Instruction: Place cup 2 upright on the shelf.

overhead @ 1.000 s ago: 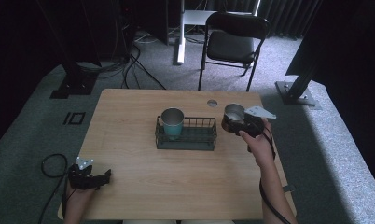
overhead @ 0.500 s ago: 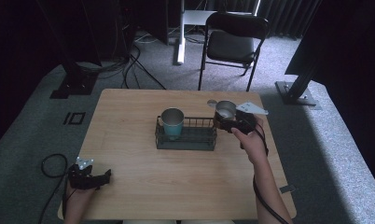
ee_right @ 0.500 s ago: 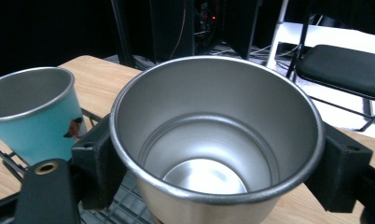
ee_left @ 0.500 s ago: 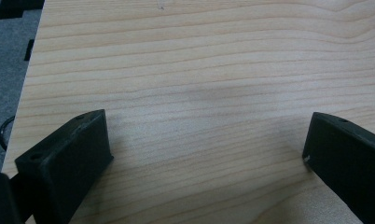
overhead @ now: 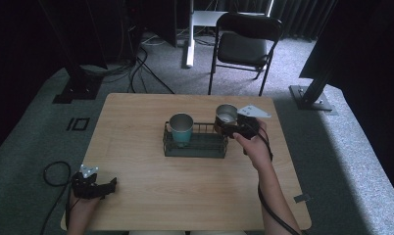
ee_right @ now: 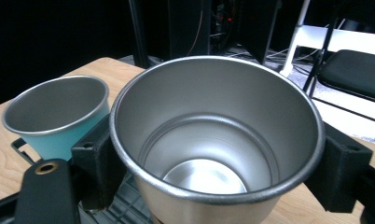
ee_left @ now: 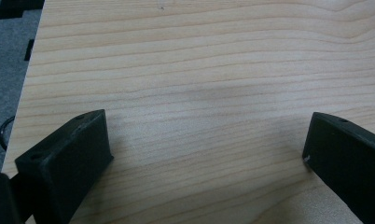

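The right gripper [overhead: 228,128] is squeezing a shiny metal cup [overhead: 226,114], holding it over the right end of the wire basket [overhead: 195,147]. A blue cup [overhead: 181,128] is sitting in the basket's left end. Far from the basket, at the table's [overhead: 185,196] near left corner, the left gripper [overhead: 110,184] is lying with its jaws wide apart.

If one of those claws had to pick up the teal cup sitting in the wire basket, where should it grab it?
Probably from above, across the open rim. The teal cup stands upright in the left end of the wire basket, whose walls hide its lower part, while its upper body rises free. The right gripper grips the steel cup across its body.
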Tool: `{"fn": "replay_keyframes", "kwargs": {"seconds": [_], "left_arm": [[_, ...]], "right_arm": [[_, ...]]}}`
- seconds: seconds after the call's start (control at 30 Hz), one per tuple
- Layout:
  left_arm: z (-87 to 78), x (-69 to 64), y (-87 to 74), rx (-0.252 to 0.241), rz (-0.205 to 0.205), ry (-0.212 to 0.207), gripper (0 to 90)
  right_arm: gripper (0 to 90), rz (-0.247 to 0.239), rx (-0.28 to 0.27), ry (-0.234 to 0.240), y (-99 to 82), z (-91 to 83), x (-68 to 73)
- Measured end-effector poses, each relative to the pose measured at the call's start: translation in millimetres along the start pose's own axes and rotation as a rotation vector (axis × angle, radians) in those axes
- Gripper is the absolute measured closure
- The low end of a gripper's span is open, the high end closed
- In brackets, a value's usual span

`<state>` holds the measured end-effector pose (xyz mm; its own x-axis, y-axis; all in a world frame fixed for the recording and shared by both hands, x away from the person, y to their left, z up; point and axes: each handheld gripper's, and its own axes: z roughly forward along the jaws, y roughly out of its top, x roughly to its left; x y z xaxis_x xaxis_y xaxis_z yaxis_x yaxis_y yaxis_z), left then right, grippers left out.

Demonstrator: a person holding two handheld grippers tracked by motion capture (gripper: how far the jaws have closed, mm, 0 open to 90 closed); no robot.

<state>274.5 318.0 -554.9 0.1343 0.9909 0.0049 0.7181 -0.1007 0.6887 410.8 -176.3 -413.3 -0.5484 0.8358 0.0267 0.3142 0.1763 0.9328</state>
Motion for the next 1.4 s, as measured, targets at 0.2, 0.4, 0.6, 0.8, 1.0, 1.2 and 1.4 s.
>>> {"fn": "replay_keyframes", "kwargs": {"seconds": [0.2, 0.4, 0.6, 0.8, 1.0, 1.2, 1.4], "left_arm": [[0.0, 0.0, 0.0, 0.000, 0.000, 0.000, 1.3], [0.0, 0.0, 0.0, 0.000, 0.000, 0.000, 1.3], [0.0, 0.0, 0.0, 0.000, 0.000, 0.000, 1.4], [0.0, 0.0, 0.0, 0.000, 0.000, 0.000, 1.4], [0.0, 0.0, 0.0, 0.000, 0.000, 0.000, 1.3], [0.0, 0.0, 0.0, 0.000, 0.000, 0.000, 1.4], [0.0, 0.0, 0.0, 0.000, 0.000, 0.000, 1.4]], "right_arm": [[18.2, -0.013, 0.007, 0.024, 0.5, 7.6, 10.5], [18.2, -0.026, 0.018, 0.040, -2.4, 14.3, 17.6], [18.2, -0.023, 0.035, 0.061, -8.2, 21.5, 23.9], [18.2, -0.019, 0.046, 0.068, -14.6, 27.3, 27.6], [18.2, -0.013, 0.057, 0.072, -22.1, 31.9, 28.6], [18.2, -0.016, 0.073, 0.066, -28.0, 36.8, 28.8], [18.2, -0.018, 0.094, 0.064, -35.0, 42.5, 30.3]]}}
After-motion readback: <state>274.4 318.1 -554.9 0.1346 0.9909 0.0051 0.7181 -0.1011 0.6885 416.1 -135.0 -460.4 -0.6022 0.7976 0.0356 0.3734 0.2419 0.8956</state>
